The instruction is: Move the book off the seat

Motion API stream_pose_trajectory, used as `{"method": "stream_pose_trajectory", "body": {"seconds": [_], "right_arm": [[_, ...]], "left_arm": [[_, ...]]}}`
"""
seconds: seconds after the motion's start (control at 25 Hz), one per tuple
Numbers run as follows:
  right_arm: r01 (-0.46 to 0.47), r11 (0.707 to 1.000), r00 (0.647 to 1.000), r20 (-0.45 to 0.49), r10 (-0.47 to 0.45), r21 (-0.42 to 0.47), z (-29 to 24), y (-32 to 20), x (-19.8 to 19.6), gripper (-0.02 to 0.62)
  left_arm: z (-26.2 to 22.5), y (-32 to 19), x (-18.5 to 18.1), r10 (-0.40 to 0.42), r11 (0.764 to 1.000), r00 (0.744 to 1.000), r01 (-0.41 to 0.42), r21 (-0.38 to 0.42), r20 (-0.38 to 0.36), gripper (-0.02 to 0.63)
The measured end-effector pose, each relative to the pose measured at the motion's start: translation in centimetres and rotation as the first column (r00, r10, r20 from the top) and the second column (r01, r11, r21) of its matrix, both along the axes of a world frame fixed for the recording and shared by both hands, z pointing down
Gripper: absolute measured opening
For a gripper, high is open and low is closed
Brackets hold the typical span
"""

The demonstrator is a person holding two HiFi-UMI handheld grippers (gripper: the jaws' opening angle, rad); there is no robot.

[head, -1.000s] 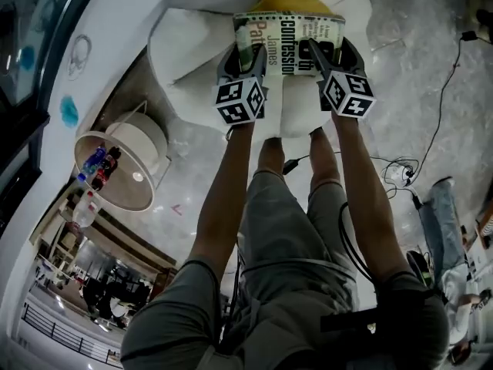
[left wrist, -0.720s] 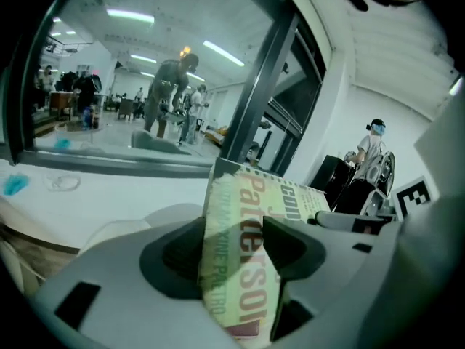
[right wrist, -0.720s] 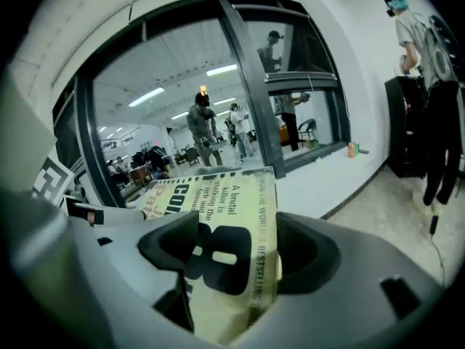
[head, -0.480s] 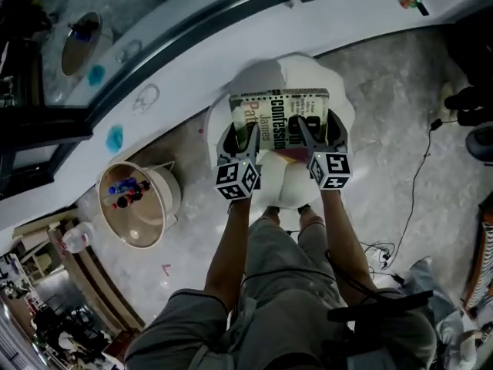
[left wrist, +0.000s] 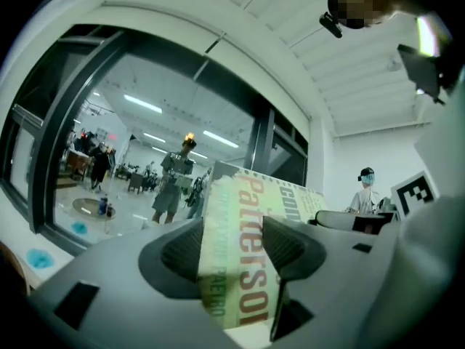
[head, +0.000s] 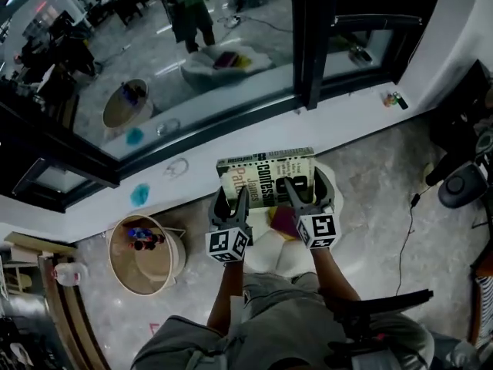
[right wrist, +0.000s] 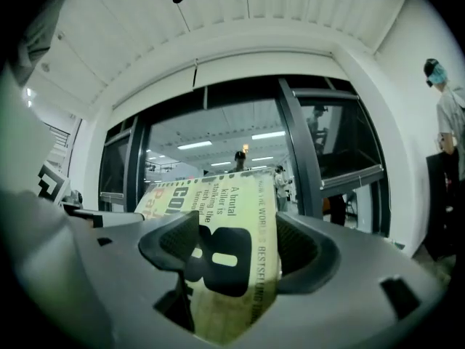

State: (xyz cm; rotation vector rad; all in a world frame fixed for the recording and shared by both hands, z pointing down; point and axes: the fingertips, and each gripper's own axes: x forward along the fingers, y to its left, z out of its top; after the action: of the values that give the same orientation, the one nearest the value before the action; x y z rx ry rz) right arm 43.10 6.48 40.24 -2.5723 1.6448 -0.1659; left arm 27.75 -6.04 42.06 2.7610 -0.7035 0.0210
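A round beige tub point(head: 143, 277) holding small coloured bottles point(head: 140, 237) stood at left; a thin black cable point(head: 405, 238) lay at right.

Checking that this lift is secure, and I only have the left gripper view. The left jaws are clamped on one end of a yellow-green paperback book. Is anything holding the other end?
Observer: Yes. The right gripper pinches the yellow-green paperback book at its other end. Its jaws have just been closing slightly on it.
Operator: Is the book clear of the seat?
Observer: In the head view it is held up between the left gripper and the right one. The white round padded seat shows beneath it, and the book does not appear to touch it.
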Motion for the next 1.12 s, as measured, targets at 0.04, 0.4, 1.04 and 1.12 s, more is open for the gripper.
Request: {"method": "stream_pose_trajectory", "body": {"seconds": [0.04, 0.4, 1.04, 1.12], "right_arm": [[0.006, 1.0, 1.0, -0.02, -0.005, 0.028, -2.0, 0.1, -0.6, 0.333], [0.081, 0.959, 0.99, -0.136, -0.045, 0.27, -16.4, 1.8, -5.1, 0.333], [0.195, 0.945, 0.973, -0.175, -0.152, 0.264, -17.1, 2.1, -6.9, 0.333], [0.231, 0.934, 0.968, -0.165, -0.191, 0.271, -16.6, 1.5, -7.0, 0.333]], "left_arm": [[-2.1, 0.1, -0.7, -0.004, 0.999, 1.0, 0.005, 0.034, -0.022, 0.253], [-18.2, 2.7, -5.7, -0.07, 0.926, 0.988, 0.114, 0.36, -0.135, 0.255], [-18.0, 4.5, -8.6, -0.163, 0.925, 0.979, 0.196, 0.325, -0.126, 0.255], [-17.8, 4.5, -9.0, -0.197, 0.917, 0.974, 0.224, 0.329, -0.113, 0.255]]}}
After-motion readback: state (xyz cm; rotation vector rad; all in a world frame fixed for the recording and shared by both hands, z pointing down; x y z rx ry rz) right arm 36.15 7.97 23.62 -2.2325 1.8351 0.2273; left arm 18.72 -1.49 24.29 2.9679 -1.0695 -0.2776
